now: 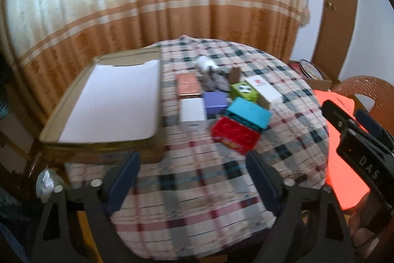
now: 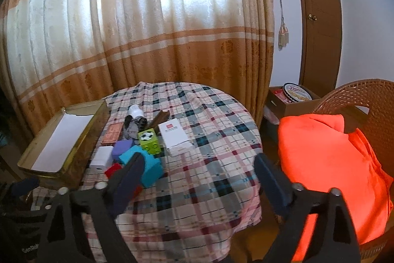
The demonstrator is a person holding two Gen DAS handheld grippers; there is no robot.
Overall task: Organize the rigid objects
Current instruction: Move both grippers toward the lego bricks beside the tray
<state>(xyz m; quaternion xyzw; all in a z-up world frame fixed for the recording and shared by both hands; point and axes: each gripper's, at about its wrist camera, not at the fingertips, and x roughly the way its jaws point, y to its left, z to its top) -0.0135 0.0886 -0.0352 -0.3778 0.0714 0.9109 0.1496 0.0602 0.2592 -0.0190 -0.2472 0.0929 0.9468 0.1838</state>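
- Both grippers hang above the near edge of a round table (image 1: 197, 189) with a checked cloth; neither one touches anything yet.
- The left gripper (image 1: 194, 179) has its fingers spread apart with nothing between them; only cloth shows in the gap.
- The right gripper (image 2: 199, 179) is spread wide too and holds nothing; its left finger (image 2: 128, 176) hides part of the pile.
- The boxes sit in a bunch just past the left gripper's fingertips; a red box (image 1: 235, 136) is nearest, with a blue box (image 1: 248, 113) leaning on it; behind come a white box (image 1: 193, 112), a purple box (image 1: 214, 102) and a green box (image 1: 243, 90).
- A big tray (image 1: 103, 147) lies past the left finger, with its white floor bare; I think the boxes are meant to go in there.
- The fingers look spread so a box can fit between them; the red box seems the easy first pick.
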